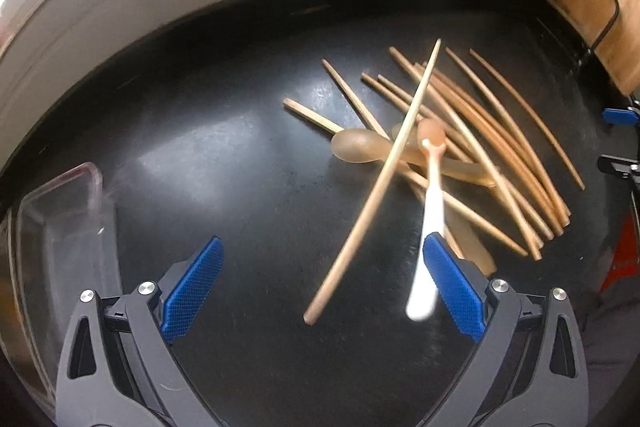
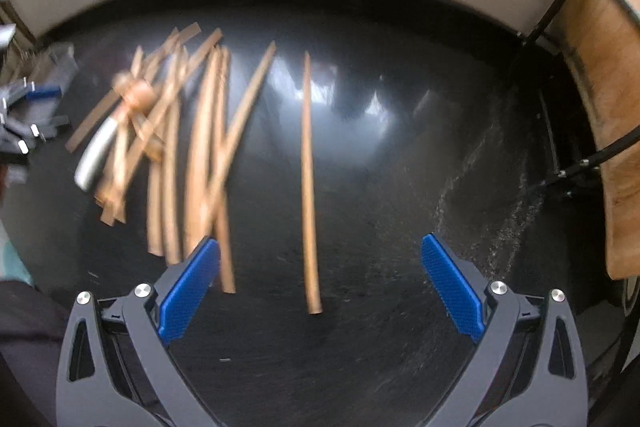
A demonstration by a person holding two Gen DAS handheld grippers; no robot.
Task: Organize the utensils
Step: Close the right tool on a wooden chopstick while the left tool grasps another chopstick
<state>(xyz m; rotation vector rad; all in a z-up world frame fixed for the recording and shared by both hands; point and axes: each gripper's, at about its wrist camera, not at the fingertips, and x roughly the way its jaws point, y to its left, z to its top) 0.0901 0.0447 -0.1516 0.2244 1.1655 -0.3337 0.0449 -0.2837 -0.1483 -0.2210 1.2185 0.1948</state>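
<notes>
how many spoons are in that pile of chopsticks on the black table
3 that I can make out. A translucent spoon lies at the pile's left edge, a white-handled spoon lies over the pile near the left gripper, and a third handle shows underneath. More may be hidden.

The pile of chopsticks (image 2: 188, 147) is blurred in the right wrist view; the clear container (image 1: 60, 227) is cut by the left edge; the white-handled spoon (image 1: 430, 227) is smeared

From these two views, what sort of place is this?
Probably a home kitchen or dining spot: a glossy black tabletop strewn with wooden chopsticks and spoons, and a clear plastic container at its edge.
</notes>
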